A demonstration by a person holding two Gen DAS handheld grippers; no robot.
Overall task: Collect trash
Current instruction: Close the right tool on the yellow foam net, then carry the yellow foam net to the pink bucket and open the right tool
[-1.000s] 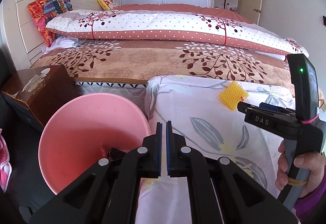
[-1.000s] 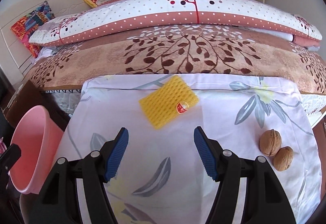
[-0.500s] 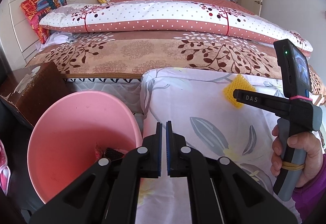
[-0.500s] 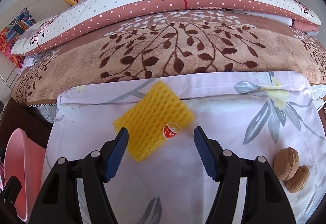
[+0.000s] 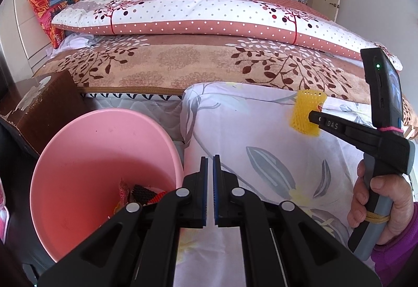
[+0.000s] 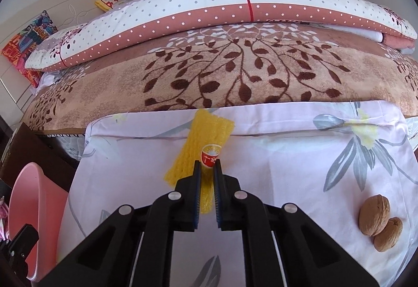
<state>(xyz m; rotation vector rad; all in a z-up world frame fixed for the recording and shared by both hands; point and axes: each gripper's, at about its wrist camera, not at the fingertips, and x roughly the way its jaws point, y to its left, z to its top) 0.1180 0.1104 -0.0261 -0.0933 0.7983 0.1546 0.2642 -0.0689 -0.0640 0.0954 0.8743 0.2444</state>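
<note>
A yellow foam net sleeve with a red sticker is pinched in my right gripper, which is shut on it and holds it up off the floral cloth. In the left wrist view the sleeve hangs at the tip of the right gripper. My left gripper is shut and empty, beside the rim of a pink bin that holds some wrappers. The bin also shows at the left of the right wrist view.
Two walnuts lie on the cloth at the right. A bed with a brown leaf blanket and dotted quilt stands behind. A dark wooden nightstand is left of the bin.
My right gripper moved forward and closed on the yellow foam sleeve, and the sleeve now stands folded up off the cloth. The left gripper stayed shut and shifted only slightly.
</note>
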